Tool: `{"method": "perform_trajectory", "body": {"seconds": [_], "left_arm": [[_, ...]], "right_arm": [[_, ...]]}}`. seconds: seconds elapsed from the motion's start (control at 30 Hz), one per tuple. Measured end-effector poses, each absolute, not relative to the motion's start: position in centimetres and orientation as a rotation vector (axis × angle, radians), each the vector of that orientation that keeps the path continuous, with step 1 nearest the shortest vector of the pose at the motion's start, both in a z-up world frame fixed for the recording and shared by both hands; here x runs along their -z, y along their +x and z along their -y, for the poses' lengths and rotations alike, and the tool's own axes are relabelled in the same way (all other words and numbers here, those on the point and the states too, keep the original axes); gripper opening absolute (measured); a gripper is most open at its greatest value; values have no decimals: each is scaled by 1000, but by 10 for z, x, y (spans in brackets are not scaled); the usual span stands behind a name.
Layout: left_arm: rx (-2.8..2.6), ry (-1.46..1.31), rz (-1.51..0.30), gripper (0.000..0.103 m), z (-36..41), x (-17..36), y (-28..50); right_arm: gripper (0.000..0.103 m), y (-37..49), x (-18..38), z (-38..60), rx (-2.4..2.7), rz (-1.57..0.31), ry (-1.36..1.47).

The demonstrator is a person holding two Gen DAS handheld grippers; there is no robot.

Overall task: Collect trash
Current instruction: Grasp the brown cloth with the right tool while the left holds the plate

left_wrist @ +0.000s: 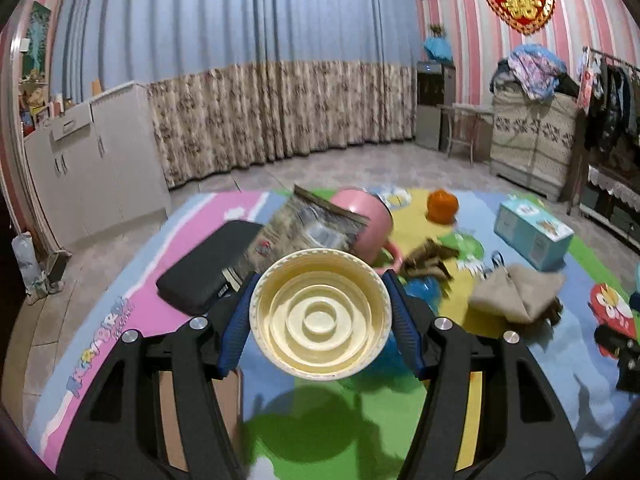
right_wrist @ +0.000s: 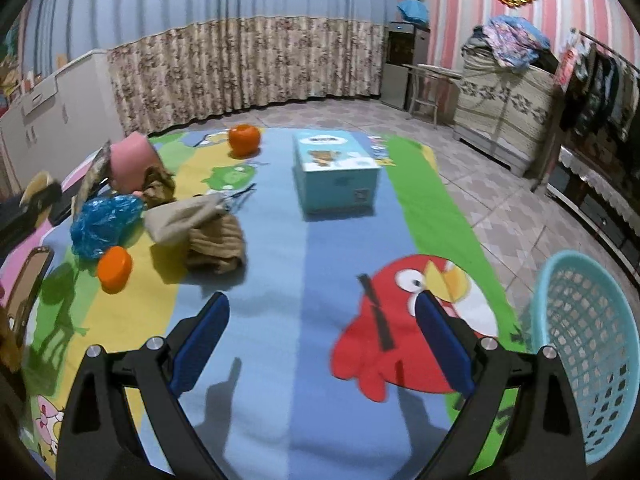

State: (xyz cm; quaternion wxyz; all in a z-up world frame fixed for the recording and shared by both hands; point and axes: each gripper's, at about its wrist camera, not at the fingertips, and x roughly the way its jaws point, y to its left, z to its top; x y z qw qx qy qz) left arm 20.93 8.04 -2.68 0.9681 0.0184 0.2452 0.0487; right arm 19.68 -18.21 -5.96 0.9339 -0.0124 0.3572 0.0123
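Left gripper [left_wrist: 320, 316] — clamps cream ribbed cup [left_wrist: 320, 314], base-on, rim hidden | right gripper [right_wrist: 322, 344] — jaws wide, empty, over mat's [right_wrist: 280, 280] near edge

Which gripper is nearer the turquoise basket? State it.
Right. The right gripper hangs open with the turquoise basket just beside its right finger; the left gripper, clamping a cream container, shows no basket.

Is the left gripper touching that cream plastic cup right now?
Touching. In the left wrist view, the left gripper has its jaws closed on the cream plastic cup, with both blue pads pressed against its rim, holding it above the mat.
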Motion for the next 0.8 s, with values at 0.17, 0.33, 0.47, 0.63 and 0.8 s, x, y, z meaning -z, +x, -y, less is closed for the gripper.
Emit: {"method": "perform_trajectory", "body": {"seconds": [0.17, 0.33, 0.47, 0.63, 0.8], "left_arm": [[-132, -37, -504, 60, -96, 34, 213], [-134, -7, -474, 60, -90, 32, 209], [-130, 5, -460, 61, -87, 32, 206], [-125, -13, -468, 61, -91, 34, 207], [-117, 0, -463, 61, -88, 34, 206]], "right_arm": [[92, 216, 62, 164, -65, -752, -46], [92, 244, 64, 148, -92, -792, -50], [90, 262, 70, 136, -92, -819, -79], [48, 270, 80, 121, -184, -863, -95], [45, 253, 71, 122, -188, -830, -122]]}}
